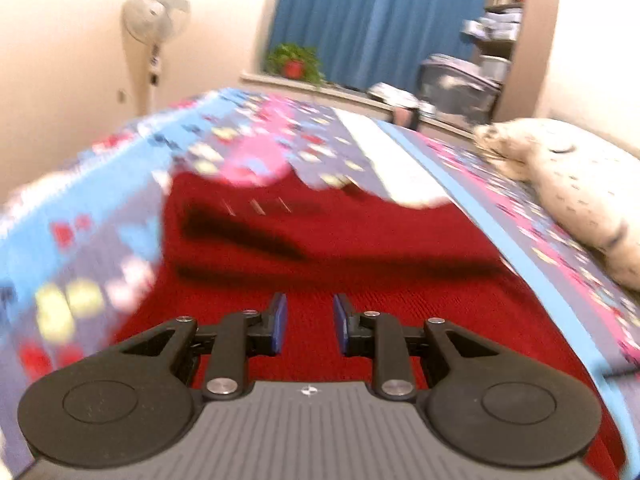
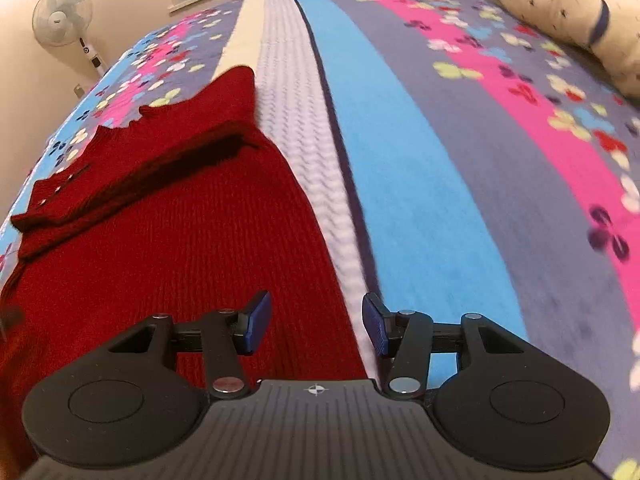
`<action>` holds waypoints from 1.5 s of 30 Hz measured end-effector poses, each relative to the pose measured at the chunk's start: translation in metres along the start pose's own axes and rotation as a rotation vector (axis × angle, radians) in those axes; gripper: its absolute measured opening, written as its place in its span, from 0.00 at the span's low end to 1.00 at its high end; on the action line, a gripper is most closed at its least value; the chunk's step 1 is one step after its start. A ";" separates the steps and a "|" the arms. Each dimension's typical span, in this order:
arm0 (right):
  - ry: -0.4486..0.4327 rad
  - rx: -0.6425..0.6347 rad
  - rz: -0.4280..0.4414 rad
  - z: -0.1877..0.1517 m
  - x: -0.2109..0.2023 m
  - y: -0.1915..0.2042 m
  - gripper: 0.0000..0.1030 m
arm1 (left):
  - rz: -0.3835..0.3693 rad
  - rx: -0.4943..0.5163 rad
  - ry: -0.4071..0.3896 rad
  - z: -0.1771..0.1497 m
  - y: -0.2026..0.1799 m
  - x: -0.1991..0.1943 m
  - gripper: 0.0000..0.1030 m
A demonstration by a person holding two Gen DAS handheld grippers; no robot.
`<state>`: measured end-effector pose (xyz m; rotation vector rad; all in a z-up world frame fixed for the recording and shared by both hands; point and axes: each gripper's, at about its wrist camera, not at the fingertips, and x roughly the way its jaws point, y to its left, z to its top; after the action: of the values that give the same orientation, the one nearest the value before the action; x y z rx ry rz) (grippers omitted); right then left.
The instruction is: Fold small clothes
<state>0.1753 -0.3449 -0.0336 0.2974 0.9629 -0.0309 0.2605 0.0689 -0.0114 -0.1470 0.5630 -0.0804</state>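
Observation:
A small red knitted sweater (image 1: 360, 248) lies flat on the bed, with one sleeve folded across its upper part; it also shows in the right wrist view (image 2: 192, 232). My left gripper (image 1: 310, 322) is open with a narrow gap and empty, just above the sweater's lower part. My right gripper (image 2: 316, 322) is open wide and empty, over the sweater's right edge where it meets the bedspread. The left wrist view is blurred.
The bedspread (image 2: 460, 140) has blue, grey, pink and white stripes with flowers. A cream pillow (image 2: 560, 4) lies at the far right. A standing fan (image 1: 154, 24), a potted plant (image 1: 294, 64), blue curtains and shelves stand beyond the bed.

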 end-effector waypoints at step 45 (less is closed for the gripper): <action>0.153 -0.155 0.007 -0.068 -0.027 -0.015 0.41 | -0.002 -0.235 0.462 -0.101 0.106 -0.118 0.42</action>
<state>0.1030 -0.3442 -0.0514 0.1615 1.1094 0.0741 0.1104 0.1750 -0.0510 -0.3625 1.0337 -0.0494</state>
